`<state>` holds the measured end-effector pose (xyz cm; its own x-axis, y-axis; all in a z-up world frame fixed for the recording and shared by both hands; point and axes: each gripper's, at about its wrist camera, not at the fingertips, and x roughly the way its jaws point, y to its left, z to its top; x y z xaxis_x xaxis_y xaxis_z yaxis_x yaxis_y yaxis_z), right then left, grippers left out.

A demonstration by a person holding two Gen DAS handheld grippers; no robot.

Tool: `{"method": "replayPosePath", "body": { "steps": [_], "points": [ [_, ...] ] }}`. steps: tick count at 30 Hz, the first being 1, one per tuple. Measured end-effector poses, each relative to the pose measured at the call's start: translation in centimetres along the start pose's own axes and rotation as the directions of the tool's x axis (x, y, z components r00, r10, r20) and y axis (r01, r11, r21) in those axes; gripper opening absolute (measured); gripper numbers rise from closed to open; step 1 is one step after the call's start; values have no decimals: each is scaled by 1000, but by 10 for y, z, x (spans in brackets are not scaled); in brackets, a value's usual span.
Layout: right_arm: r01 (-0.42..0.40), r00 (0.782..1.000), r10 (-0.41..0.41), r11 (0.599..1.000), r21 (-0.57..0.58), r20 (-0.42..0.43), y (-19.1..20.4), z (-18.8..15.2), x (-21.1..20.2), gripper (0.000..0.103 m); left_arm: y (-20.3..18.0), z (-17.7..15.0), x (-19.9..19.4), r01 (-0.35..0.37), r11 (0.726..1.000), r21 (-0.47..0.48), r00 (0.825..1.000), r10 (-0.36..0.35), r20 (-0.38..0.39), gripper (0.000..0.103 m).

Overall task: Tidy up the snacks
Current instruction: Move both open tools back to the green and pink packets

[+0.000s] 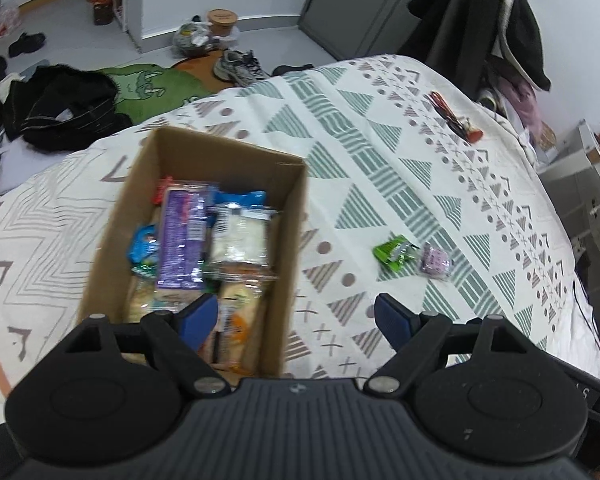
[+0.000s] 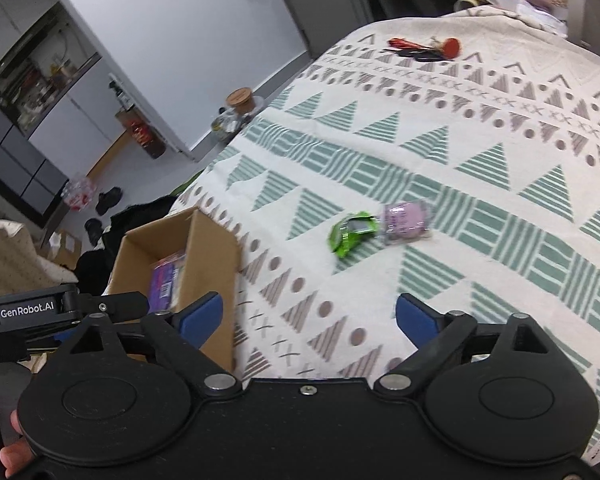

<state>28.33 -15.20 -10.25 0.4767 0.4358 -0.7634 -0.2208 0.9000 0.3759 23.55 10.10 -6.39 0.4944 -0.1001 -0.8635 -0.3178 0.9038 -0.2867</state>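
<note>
The left gripper (image 1: 296,318) is seen with its jaws spread wide and nothing held between them; one blue pad (image 1: 199,320) hangs over the near end of the cardboard box (image 1: 296,216), the other over the patterned cloth (image 1: 380,152). The right gripper (image 2: 308,316) is likewise held wide apart and empty, above the cloth and touching nothing; its left pad (image 2: 200,318) is seen in front of the box's near corner.

In the left wrist view the box is shown from above at centre left, packed with snacks: a purple packet (image 1: 180,236), a clear bag of pale pieces (image 1: 240,236) and blue wrappers (image 1: 144,244) among them; these contents are largely hidden in the right wrist view, where only a strip of purple is seen past the box wall (image 2: 212,256).

Two snacks are left on the cloth, right of the box: a green packet (image 1: 394,252) and a purple packet just beside it (image 1: 434,262); they are shown nearer the centre of the frame in the right wrist view (image 2: 352,232) (image 2: 404,220).

At the lower left of the right wrist view the body of the other gripper, marked GenRobot.AI, and fingertips (image 2: 10,454) of a hand are shown.
</note>
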Motion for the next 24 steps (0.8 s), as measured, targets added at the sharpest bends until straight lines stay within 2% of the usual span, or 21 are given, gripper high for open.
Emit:
{"method": "replayPosePath", "body": {
  "steps": [4,15,24],
  "points": [
    [27,1000,-27,999,22,10,-18,2,-1,103,-21,0,8,5,999,35,1000,-5,-4,84],
    [62,998,-62,992,109,4,-68,14,12,103,-69,5,40,9,995,104,1000,-6,-25,84],
    [60,998,-58,988,140,-17,-97,26,34,103,-96,14,76,17,989,145,999,-11,-45,84]
  ]
}}
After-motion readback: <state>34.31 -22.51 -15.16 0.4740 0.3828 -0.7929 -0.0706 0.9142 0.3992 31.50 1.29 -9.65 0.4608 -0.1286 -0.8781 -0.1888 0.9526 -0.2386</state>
